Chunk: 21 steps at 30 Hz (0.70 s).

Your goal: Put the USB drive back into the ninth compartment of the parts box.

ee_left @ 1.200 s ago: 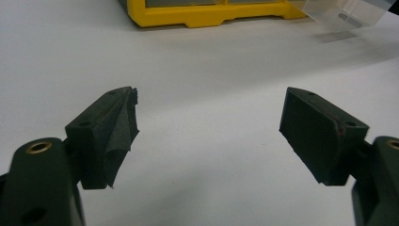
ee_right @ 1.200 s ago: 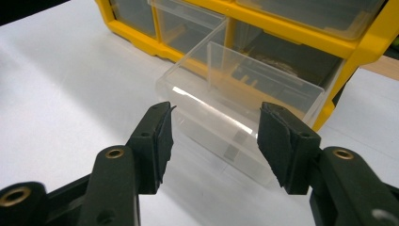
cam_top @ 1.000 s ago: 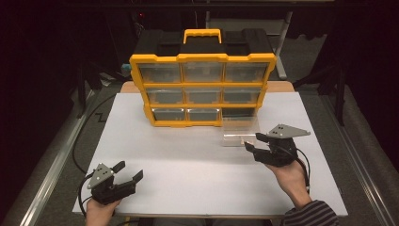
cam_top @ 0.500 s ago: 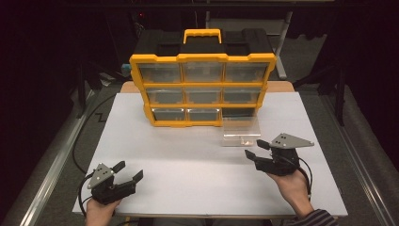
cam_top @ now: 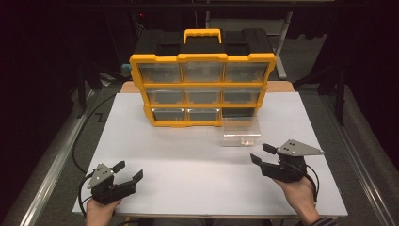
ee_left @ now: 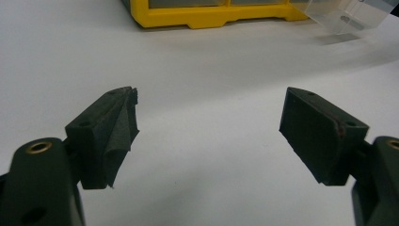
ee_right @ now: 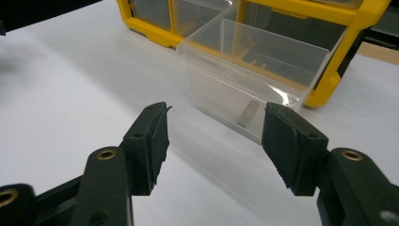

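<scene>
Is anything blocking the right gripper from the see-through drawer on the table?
Nothing visible: bare white table lies between the open right gripper and the clear plastic drawer pulled out of the yellow organizer box.

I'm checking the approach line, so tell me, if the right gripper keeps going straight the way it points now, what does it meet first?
Most likely the clear drawer standing on the white table in front of the yellow organizer. The right gripper has open jaws aimed at its near wall, with bare table between; the gap's depth is hard to judge.
</scene>
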Tool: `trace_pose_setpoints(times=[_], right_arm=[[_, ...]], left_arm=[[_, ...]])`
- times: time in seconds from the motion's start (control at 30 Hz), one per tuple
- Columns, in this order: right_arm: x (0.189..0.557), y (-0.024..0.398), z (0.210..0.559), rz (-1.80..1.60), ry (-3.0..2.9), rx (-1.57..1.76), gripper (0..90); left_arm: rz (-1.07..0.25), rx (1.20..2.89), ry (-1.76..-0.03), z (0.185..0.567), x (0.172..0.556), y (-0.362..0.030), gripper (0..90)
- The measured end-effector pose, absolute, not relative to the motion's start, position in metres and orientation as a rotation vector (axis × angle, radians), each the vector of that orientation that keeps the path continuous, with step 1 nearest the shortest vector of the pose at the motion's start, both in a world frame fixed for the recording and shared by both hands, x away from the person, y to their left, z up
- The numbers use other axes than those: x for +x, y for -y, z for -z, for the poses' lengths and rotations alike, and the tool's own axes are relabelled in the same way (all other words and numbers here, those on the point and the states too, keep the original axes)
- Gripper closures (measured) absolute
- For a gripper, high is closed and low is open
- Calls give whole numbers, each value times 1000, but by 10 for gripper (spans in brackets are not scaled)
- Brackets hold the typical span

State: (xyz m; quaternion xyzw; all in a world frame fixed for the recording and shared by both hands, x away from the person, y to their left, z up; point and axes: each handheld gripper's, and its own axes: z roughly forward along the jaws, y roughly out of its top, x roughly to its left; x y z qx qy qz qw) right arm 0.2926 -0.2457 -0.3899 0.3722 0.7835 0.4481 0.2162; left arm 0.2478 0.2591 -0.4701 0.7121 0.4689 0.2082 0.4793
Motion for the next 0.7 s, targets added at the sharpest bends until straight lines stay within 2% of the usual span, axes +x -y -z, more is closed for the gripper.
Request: trace_pose_setpoints(times=[0.7], right_arm=[[282, 281, 402, -1266, -2088, 1107, 374]], left_arm=[[-509, 1731, -1152, 471, 248, -259, 204]])
